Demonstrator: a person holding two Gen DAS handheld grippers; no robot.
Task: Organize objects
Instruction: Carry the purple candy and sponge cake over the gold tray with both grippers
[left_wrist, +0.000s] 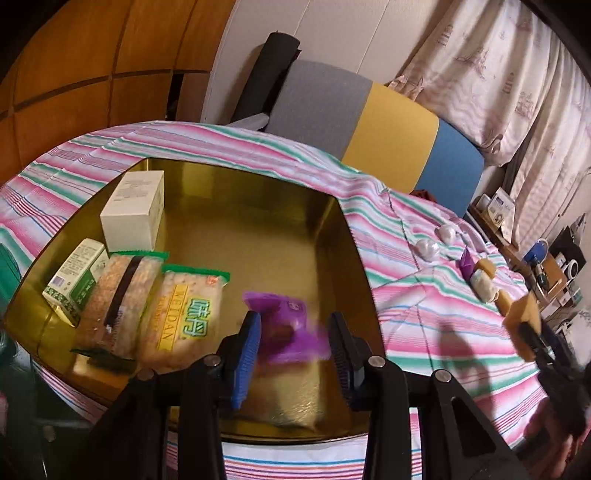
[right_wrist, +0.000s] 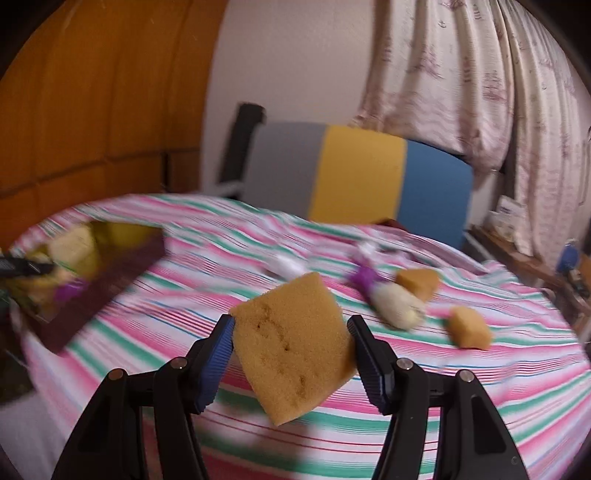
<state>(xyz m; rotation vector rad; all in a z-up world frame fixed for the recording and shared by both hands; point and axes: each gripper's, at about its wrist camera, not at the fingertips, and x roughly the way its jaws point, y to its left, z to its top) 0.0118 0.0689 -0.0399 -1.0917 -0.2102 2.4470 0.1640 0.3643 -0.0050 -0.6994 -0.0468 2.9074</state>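
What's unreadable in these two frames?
- Left claw grip on the purple packet: left wrist view, motion blur hides contact.
- Gold tray contents: right wrist view, blurred.
- Sponge underside: right wrist view, faces away.
- Shelf clutter: left wrist view, too small.

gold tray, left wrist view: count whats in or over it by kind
boxes: 2 (white box, green and white box)
cracker packets: 2 (brown-striped packet, WEIDAN packet)
purple packet: 1, between the left gripper pads, over the gold tray
total: 5
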